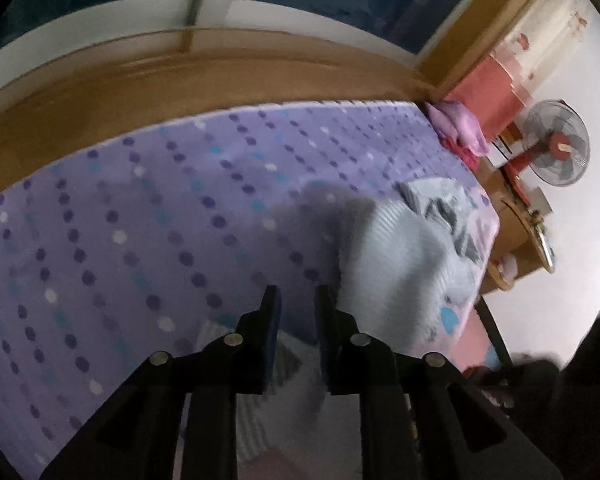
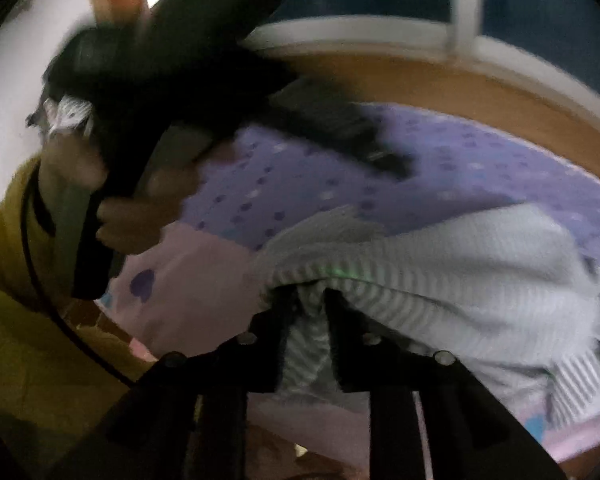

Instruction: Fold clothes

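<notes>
A: Where's the striped garment (image 2: pixel 440 268)?
B: Bunched on the dotted bedsheet (image 1: pixel 140 220), near the bed's edge.
A: Claws?
B: Left gripper (image 1: pixel 297 300) jaws parted, nothing between. Right gripper (image 2: pixel 309 300) has cloth between its fingers; pinch unclear.
A: Handling?
B: Probably light, limp, drapes. Take a hem or corner, not the bulk.

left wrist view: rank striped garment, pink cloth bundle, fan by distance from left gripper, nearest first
1. Striped garment: on the bed, just right of and under the left gripper.
2. Pink cloth bundle: far right corner of the bed.
3. Fan: past the bed, by the wall.
</notes>
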`<state>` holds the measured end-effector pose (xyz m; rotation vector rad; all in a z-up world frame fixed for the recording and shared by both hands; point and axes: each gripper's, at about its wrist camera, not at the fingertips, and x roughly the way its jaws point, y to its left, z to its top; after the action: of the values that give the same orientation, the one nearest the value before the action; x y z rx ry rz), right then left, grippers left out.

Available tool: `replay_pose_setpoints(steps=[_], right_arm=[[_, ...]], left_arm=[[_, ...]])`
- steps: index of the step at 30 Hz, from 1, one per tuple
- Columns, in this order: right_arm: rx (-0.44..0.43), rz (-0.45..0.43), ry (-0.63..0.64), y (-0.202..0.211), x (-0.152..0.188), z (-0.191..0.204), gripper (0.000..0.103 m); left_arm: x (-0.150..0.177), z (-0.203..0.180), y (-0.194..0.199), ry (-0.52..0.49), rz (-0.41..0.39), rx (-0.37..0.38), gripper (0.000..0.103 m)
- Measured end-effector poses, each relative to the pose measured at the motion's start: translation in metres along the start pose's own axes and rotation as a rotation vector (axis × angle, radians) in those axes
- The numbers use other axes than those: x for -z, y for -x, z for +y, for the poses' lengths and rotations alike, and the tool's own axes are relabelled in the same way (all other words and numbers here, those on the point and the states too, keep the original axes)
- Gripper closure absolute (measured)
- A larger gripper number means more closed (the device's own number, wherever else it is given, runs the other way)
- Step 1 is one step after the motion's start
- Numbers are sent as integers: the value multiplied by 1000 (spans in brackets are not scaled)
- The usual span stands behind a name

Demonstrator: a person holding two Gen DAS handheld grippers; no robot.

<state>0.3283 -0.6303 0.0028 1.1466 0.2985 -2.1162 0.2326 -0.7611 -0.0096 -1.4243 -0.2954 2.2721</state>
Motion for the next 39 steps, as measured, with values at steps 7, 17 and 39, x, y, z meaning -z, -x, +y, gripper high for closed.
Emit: replay_pose_setpoints(steps=[7,17,39], right_arm=[[381,-87,-231,66,52,-96,37],[526,4,-435,19,90,-169,37],[425,-406,-493,122,8,-233,94]], left_arm=[[9,-74,-7,-203,6,2,63],[22,-162,-81,-527,100,-296,51],[-23,-144,19,-243,-111,-48,97]])
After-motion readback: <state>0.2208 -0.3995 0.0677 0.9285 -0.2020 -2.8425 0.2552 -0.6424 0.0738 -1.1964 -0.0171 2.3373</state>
